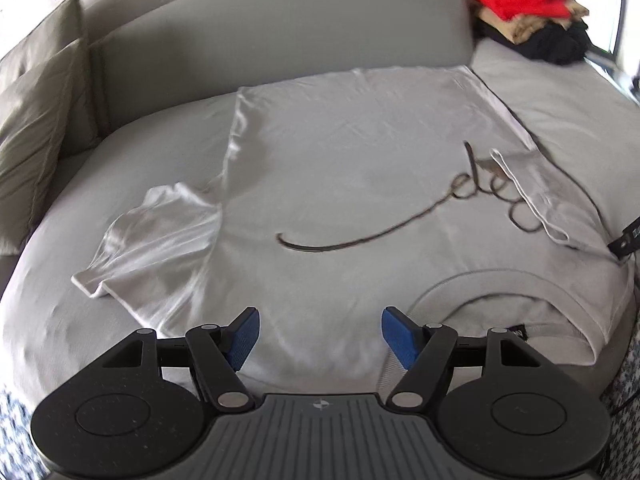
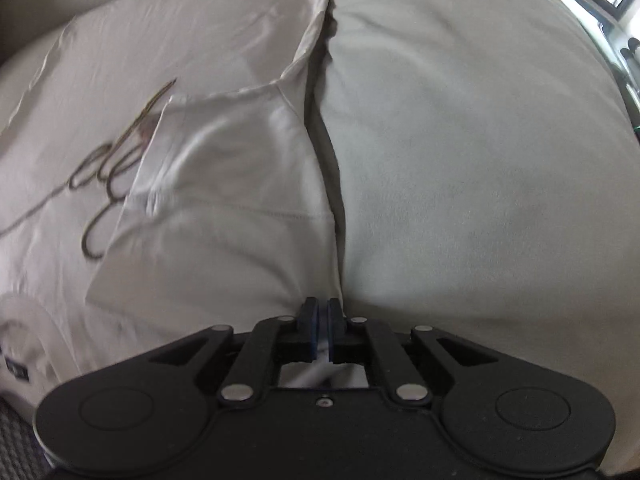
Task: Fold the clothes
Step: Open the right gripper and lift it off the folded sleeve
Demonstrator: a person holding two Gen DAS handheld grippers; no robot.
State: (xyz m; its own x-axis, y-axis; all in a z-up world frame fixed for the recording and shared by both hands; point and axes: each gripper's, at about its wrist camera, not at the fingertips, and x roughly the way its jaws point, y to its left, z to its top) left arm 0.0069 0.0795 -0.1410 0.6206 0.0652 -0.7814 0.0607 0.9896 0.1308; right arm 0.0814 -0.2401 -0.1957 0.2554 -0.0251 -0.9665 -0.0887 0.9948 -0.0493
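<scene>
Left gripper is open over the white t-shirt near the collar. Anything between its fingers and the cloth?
Nothing visible. The left gripper hangs open over bare fabric of the white t-shirt, beside the collar. The folded clothes pile sits far off at the sofa's back corner.

Smooth cloth T-shirt (image 1: 340,152), matt cloth sofa (image 1: 280,20)

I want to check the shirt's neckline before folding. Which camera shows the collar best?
The left wrist view: the collar of the white T-shirt shows as a whole curve with its dark label. The right wrist view catches only a bit of it at the lower left edge.
</scene>
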